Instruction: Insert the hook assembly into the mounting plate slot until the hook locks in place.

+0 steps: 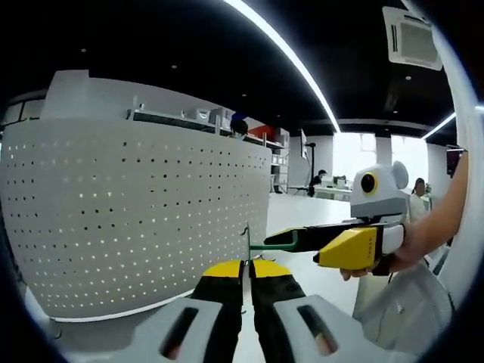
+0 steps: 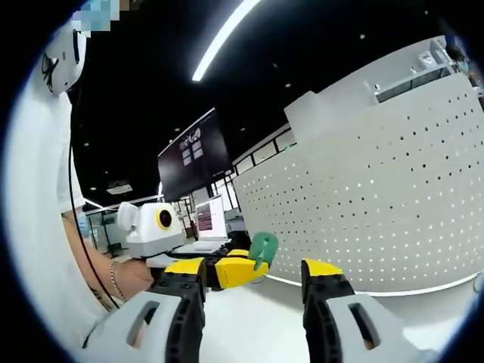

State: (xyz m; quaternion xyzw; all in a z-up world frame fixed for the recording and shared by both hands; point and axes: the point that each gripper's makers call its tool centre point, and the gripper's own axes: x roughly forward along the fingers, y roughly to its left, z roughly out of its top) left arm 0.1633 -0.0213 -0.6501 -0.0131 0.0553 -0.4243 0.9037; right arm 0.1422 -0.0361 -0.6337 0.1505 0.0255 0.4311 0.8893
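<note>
Here, green hook face-on beside perforated panel.

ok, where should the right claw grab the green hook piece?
Probably the green hook piece by its rounded free end, sticking out past the left claw that pinches its base. Come head-on, opposite that claw, right claw open across it.

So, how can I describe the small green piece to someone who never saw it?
Find the big white panel full of small holes. In front of its lower edge, the left gripper reaches in with yellow jaws, and the green piece sits at their tip. It is the only green thing there.
</note>
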